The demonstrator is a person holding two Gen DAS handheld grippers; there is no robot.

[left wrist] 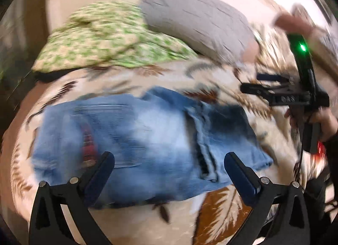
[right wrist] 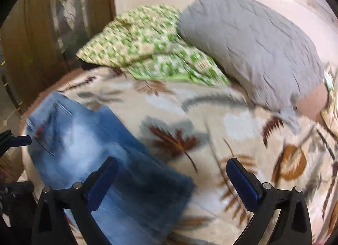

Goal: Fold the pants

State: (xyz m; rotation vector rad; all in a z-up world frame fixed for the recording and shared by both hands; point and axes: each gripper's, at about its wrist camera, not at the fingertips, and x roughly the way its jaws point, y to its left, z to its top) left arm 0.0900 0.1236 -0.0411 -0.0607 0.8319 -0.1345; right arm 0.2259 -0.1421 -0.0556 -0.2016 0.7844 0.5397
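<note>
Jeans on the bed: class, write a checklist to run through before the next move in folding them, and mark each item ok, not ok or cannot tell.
1. Jeans lie folded in a compact block on the leaf-patterned blanket: ok.
2. Left hand-held gripper open, nothing between its fingers: ok.
3. Right hand-held gripper open, nothing between its fingers: ok.
4. Fold edges lined up squarely: cannot tell, both views are blurred.
5. Green patterned cloth and grey pillow lie apart from the jeans: ok.
6. Whether another fold is needed: cannot tell.
</note>
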